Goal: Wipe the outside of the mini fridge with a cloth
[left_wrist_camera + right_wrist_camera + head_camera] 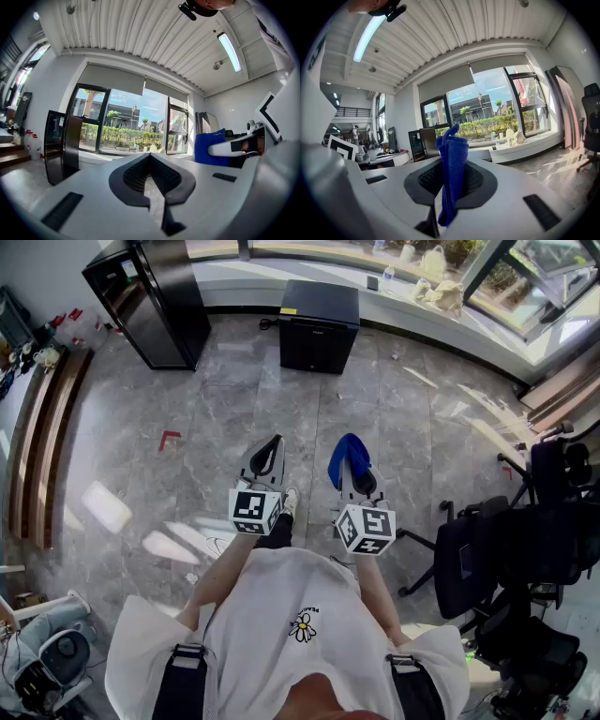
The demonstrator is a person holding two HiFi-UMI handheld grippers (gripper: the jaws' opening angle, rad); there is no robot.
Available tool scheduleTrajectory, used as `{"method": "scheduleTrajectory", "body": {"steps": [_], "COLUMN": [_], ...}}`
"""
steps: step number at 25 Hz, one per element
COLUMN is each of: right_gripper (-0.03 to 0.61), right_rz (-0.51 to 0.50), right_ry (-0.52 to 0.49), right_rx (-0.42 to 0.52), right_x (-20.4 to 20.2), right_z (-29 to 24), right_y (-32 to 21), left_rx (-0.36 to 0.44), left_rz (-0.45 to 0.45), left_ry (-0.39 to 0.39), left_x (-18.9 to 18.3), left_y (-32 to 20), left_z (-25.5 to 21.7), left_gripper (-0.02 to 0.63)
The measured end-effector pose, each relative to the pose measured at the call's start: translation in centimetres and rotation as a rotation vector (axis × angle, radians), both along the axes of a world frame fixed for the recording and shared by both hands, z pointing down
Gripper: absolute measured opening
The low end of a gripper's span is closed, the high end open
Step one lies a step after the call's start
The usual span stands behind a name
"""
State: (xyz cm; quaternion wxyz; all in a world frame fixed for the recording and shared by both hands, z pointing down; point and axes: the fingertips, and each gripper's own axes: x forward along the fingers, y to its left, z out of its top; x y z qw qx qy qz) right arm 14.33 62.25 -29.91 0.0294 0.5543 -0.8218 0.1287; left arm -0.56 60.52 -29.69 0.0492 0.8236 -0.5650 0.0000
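Observation:
The black mini fridge (319,324) stands on the grey marble floor by the window ledge, far ahead of both grippers. A blue cloth (345,457) (452,168) sticks up out of my right gripper (356,470) (452,161), which is shut on it. To its left, my left gripper (272,442) (150,155) is shut with nothing between its pads. Both are held at waist height over bare floor, side by side. In the left gripper view the cloth (211,147) shows at the right.
A taller black cabinet with a glass door (150,301) (61,145) stands left of the mini fridge. Black office chairs (506,559) crowd the right side. Wooden steps (47,437) run along the left. A red tape mark (169,438) lies on the floor.

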Motion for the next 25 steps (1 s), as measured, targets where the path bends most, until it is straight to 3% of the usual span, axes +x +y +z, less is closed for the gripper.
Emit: {"method": "scheduleTrajectory", "body": {"steps": [6,11,19,25], "right_gripper": [0.063,0.063,0.063,0.063], "right_rz": [-0.009,0.014,-0.001,-0.03], "right_ry": [0.019,0.009,0.027,-0.017], "right_rx": [-0.014,-0.033,-0.113,-0.085], "right_x": [-3.7,-5.1,-5.8,-6.4], "right_z": [-1.0,-1.7,0.5,0.7], "right_y": [-10.4,-15.9,-21.9,-28.8], "left_rx": [0.0,0.005,-0.059,-0.073], "left_rz": [-0.012,-0.021,-0.11,-0.157], "left_ry": [0.006,0.009,0.062,0.091], "left_x": [-4.2,-6.6,-9.9,-10.5], "left_y": [-11.0,-17.6,-22.1,-27.6], "left_z": [-0.7,-1.3,0.9,1.3], "left_gripper": [0.005,0.005,0.005,0.005]}}
